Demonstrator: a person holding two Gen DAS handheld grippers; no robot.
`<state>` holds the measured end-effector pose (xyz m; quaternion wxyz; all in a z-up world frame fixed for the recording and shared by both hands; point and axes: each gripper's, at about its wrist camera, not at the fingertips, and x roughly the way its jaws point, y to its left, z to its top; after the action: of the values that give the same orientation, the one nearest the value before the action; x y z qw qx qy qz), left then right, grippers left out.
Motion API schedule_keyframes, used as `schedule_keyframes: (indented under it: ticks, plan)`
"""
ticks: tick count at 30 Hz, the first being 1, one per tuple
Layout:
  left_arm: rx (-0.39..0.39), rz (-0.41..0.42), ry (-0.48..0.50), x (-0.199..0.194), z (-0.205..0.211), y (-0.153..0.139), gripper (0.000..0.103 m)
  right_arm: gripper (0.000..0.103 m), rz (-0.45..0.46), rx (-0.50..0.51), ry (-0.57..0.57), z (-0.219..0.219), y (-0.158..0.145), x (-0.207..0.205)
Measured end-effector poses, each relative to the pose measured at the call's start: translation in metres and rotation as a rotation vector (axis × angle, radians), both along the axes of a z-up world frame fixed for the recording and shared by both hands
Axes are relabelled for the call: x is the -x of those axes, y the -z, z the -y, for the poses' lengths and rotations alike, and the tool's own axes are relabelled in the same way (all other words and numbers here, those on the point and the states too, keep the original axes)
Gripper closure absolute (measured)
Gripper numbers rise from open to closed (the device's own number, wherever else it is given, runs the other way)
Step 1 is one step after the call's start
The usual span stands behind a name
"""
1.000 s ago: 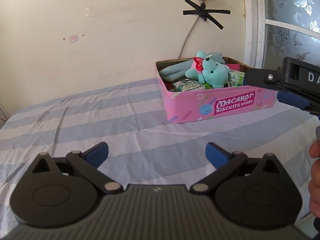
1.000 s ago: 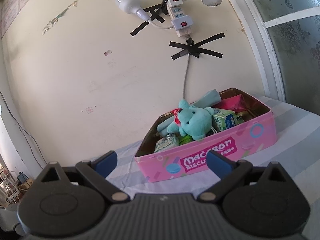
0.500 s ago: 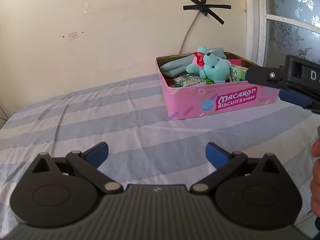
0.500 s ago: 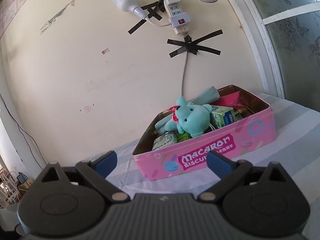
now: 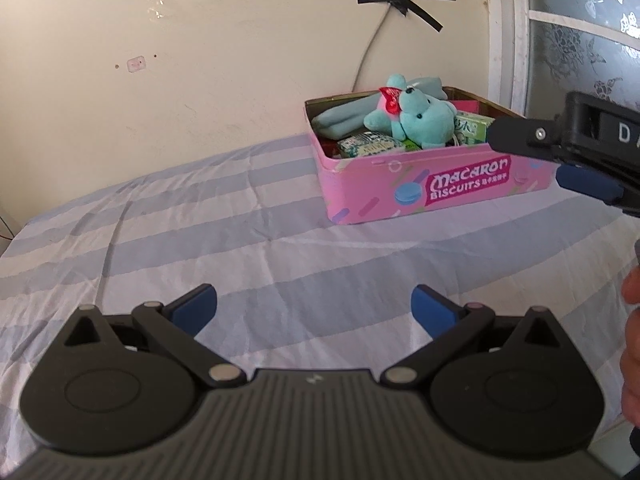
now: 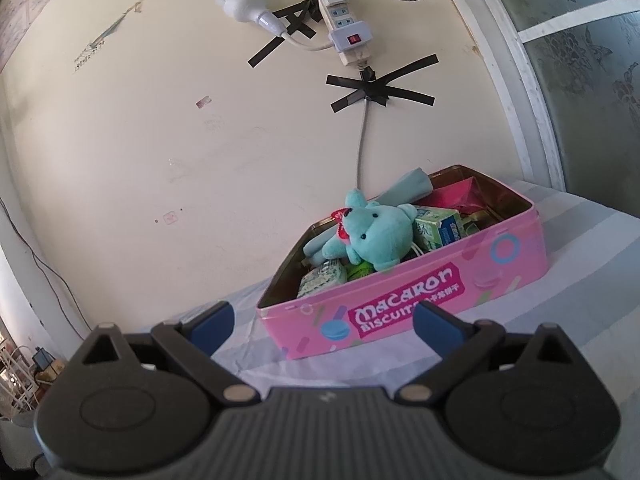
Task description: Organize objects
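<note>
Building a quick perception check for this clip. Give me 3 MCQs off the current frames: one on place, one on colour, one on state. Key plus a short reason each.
1. Where does the teal plush bear lie?
A. On the striped sheet beside the tin
B. On top of the items in the pink biscuit tin
C. Between the right gripper's fingers

2. What colour are the finger pads of the left gripper?
A. Blue
B. Red
C. White

3. What state is the right gripper in?
A. Shut on the tin's wall
B. Shut on a carton
C. Open, holding nothing

Key: B, the bear rests on the packets inside the open tin. A, both pads show blue against the striped sheet. C, its fingers stand wide apart short of the tin, with nothing between them.
</note>
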<state>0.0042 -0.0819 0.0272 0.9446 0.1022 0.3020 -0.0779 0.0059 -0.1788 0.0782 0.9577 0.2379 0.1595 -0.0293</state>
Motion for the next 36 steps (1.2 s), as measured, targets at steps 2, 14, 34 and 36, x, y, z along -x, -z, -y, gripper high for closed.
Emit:
schedule_keyframes:
  ticks: [2,14,34,36]
  plan:
    - [-0.002,-0.003,0.002,0.0,0.002,0.001,0.0,0.003,-0.001,-0.001,0.0,0.001,0.0,0.0]
    - [0.0,-0.023,0.0,-0.002,0.006,0.002,0.0,0.003,-0.001,-0.002,-0.001,0.002,0.001,-0.001]
    - [-0.001,-0.056,-0.005,-0.005,0.01,0.006,0.0,0.003,-0.005,-0.007,0.001,0.003,0.003,-0.002]
    - [-0.002,-0.06,-0.006,-0.006,0.011,0.006,0.0,0.003,-0.007,-0.009,0.001,0.004,0.005,-0.002]
